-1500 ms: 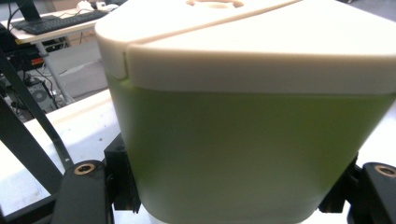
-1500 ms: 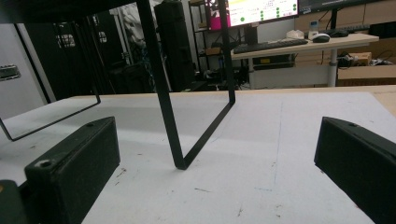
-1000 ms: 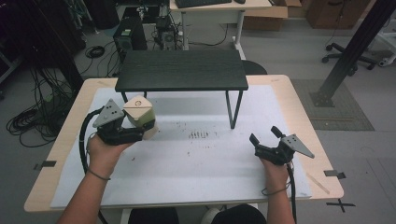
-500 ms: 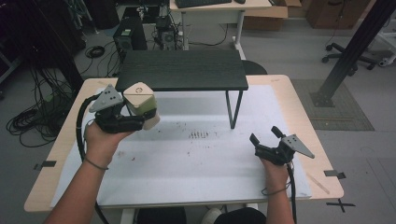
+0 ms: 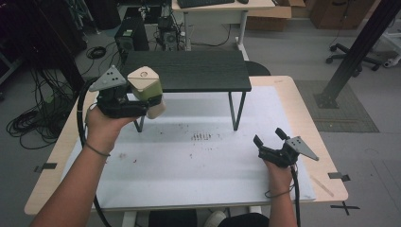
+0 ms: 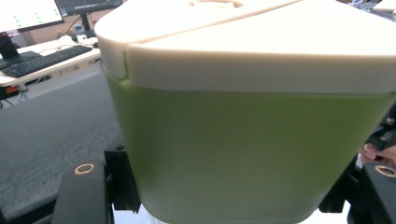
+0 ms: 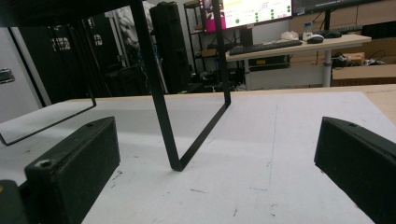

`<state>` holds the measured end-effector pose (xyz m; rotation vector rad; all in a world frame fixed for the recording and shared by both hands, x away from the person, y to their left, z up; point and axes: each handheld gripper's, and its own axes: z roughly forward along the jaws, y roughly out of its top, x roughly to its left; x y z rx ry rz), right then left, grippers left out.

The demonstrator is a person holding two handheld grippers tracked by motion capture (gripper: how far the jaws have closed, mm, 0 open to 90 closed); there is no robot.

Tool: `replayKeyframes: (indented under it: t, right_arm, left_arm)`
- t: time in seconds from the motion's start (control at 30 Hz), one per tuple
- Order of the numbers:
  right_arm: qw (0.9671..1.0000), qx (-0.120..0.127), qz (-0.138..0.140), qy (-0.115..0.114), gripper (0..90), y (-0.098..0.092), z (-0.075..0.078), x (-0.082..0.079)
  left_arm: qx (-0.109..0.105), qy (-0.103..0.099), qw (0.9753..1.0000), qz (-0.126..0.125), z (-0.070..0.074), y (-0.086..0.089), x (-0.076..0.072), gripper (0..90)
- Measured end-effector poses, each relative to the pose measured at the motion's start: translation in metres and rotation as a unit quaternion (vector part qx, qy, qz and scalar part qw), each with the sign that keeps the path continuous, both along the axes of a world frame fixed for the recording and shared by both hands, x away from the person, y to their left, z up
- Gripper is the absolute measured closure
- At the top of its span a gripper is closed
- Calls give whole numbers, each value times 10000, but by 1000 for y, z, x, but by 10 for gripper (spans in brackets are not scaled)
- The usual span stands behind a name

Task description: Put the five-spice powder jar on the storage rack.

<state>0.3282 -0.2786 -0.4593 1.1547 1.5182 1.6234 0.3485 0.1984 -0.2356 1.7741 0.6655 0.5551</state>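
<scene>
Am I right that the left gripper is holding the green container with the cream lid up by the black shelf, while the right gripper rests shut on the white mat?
Not quite: the right gripper is open, its jaws standing wide apart with nothing between them, as the right gripper view shows. The rest holds: the left gripper holds the green container up by the black shelf.

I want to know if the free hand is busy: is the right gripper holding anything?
No: the right gripper rests on the white mat with its jaws apart and nothing between them.
</scene>
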Motion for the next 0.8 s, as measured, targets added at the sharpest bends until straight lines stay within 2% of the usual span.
replayKeyframes:
  t: [0.8]
  right_arm:
    - [9999, 12, -109, 8, 0, -1, 0, -1]
  left_arm:
    - [-39, 32, 10000, -79, 40, -5, 28, 293]
